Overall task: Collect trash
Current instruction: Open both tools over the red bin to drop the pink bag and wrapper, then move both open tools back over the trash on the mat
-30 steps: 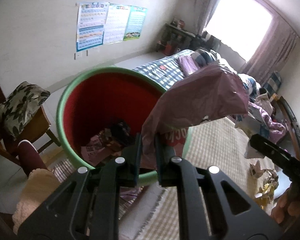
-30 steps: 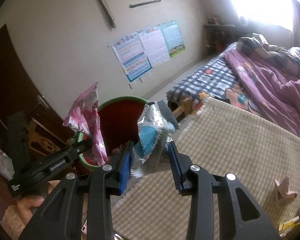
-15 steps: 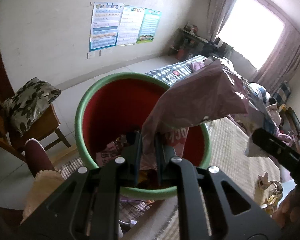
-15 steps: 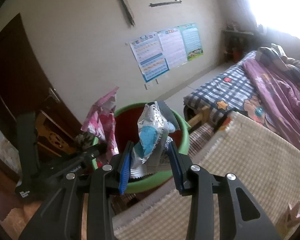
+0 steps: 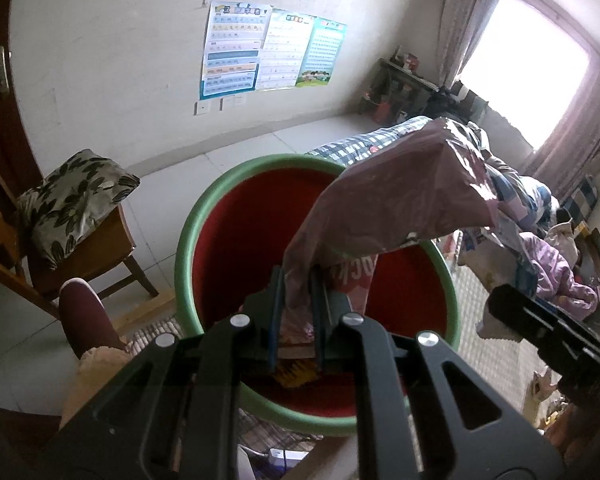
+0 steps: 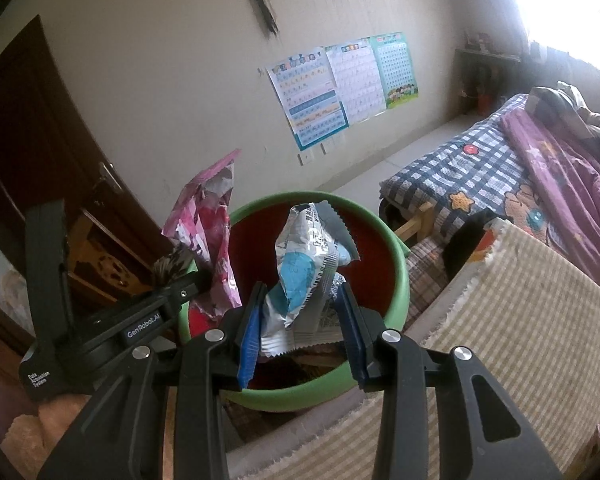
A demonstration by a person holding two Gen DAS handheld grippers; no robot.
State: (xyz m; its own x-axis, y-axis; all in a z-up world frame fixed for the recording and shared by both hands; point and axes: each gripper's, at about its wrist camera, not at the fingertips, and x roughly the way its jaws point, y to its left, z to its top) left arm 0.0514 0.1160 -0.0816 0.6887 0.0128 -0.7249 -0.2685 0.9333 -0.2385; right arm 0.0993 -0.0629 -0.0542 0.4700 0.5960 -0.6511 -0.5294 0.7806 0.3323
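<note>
A round bin with a green rim (image 5: 188, 240) and red inside stands on the floor; it also shows in the right wrist view (image 6: 396, 248) with wrappers at its bottom. My left gripper (image 5: 296, 312) is shut on a pink snack bag (image 5: 400, 200) and holds it over the bin's opening. In the right wrist view the left gripper (image 6: 192, 292) holds the pink bag (image 6: 208, 236) at the bin's left rim. My right gripper (image 6: 300, 324) is shut on a silver and blue wrapper (image 6: 308, 264) above the bin's near side.
A wooden chair with a leaf-pattern cushion (image 5: 72, 204) stands left of the bin. A bed with a checked sheet (image 6: 472, 168) is at the right. A striped beige mat (image 6: 500, 340) lies beside the bin. A dark door (image 6: 32, 152) is at the left.
Both grippers have moved closer to the bin with their wrappers. The pink bag and the silver wrapper now hang over the bin's opening.
</note>
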